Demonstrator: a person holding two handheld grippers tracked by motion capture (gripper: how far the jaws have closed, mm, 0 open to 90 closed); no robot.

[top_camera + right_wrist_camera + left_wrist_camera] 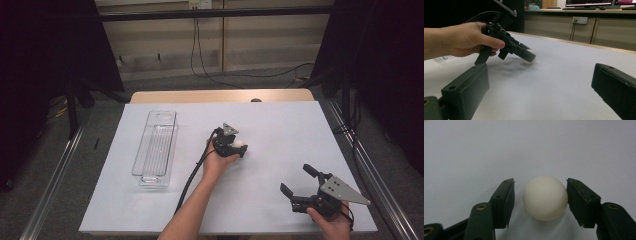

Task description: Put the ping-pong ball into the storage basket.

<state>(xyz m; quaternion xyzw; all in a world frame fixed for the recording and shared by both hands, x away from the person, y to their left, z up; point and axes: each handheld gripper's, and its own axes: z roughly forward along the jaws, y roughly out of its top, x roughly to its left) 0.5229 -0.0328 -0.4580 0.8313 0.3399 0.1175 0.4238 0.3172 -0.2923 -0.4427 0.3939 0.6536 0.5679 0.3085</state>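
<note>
Ball (pixel 545 198), smooth, matte white, between left gripper (pixel 540 202) jaws

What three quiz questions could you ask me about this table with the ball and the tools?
1. True or false: the left tool has its jaws either side of the white ball.
2. Which side of the ball does the clear tray lie on in the high view: A) left, B) right?
3. Fill in: the right tool is wide ____ and holds nothing.

Key: 1 true; 2 A; 3 open.
</note>
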